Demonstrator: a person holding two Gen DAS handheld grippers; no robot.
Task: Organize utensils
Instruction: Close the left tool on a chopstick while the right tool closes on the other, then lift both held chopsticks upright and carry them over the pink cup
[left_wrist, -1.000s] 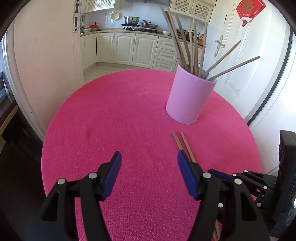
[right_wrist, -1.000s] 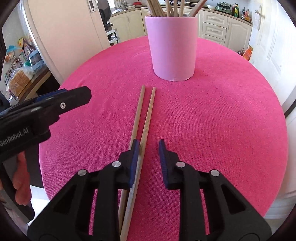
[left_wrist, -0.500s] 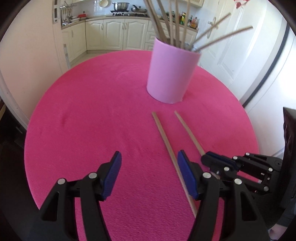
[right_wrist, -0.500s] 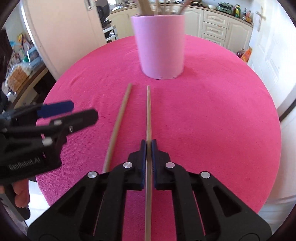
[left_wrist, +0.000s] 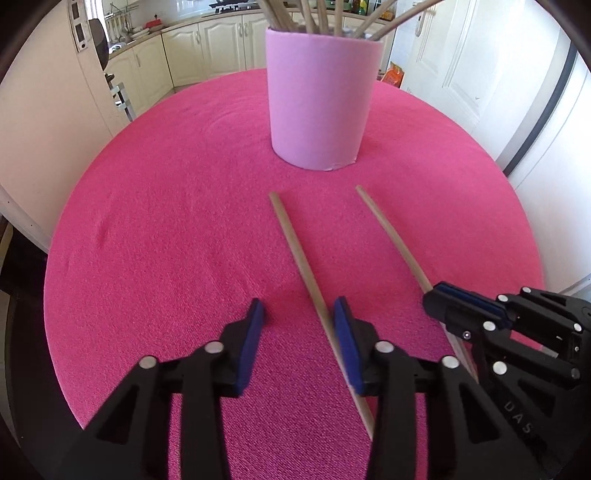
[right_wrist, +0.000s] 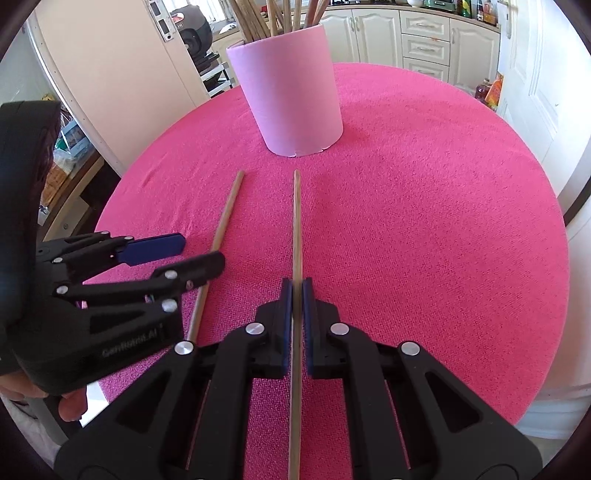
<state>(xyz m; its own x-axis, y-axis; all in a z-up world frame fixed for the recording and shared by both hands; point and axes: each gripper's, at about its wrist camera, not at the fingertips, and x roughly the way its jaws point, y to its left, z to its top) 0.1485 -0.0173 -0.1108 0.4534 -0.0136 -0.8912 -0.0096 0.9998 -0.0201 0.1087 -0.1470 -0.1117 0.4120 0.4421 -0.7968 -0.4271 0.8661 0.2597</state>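
Pink cloth covers the round table (left_wrist: 147, 229). One chopstick (right_wrist: 296, 236) sits pinched in the closed right claw (right_wrist: 296, 295); the other chopstick (left_wrist: 295, 251) lies flat between the open left claw's (left_wrist: 299, 317) fingers, touching the right pad. Beyond stands the pink cup (left_wrist: 319, 99), full of chopsticks, with bare cloth all around.

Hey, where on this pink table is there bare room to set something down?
Bare cloth lies left of the loose chopstick, out to the table edge, and right of the held chopstick past the pink cup. It is crowded in the near middle, around both chopsticks, the left gripper and the right gripper.
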